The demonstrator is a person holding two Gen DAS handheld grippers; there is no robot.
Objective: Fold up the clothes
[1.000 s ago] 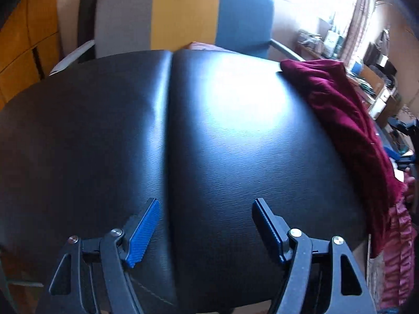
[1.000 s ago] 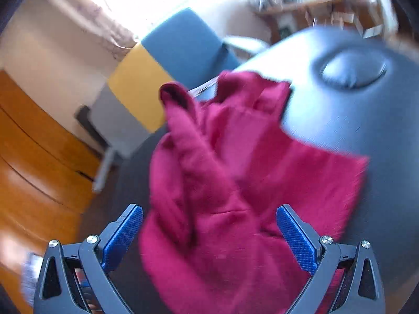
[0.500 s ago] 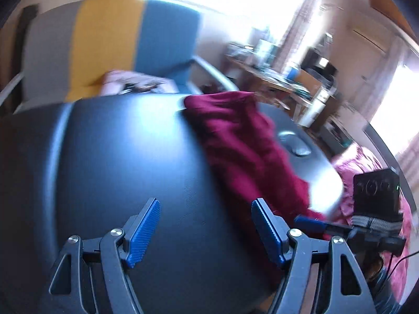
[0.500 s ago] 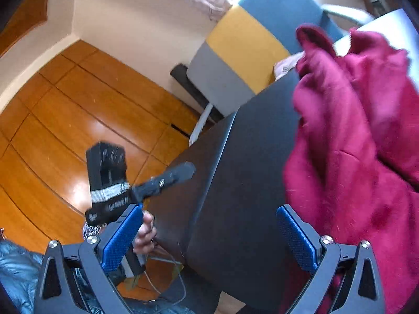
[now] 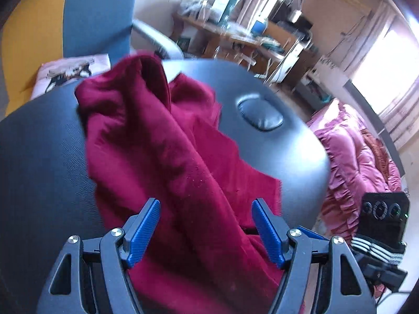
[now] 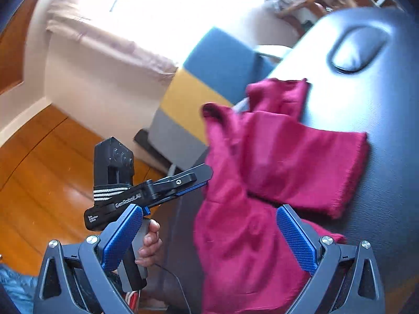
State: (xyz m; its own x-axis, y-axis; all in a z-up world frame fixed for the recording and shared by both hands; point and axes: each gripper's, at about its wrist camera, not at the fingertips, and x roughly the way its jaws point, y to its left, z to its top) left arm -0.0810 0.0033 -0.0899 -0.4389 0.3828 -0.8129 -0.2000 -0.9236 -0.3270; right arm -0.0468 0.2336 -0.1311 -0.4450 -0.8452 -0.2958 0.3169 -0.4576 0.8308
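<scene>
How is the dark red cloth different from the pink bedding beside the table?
The dark red cloth is a deep maroon, the pink bedding paler. The cloth lies crumpled on the black padded table; the bedding lies beyond the table's edge. The bedding has ruffles; the cloth looks plain. Both are soft fabric.

Bright daylight, windows point(image 5: 392, 60) blown out; glare on table point(image 5: 262, 157); motion blur; fisheye-bent edges.

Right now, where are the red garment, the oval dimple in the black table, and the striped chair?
Red garment point(image 5: 167, 157), left wrist view: middle of its crumpled cloth.
Oval dimple point(image 5: 260, 116), left wrist view: its padded centre.
Striped chair point(image 6: 222, 60), right wrist view: blue band of its backrest.
</scene>
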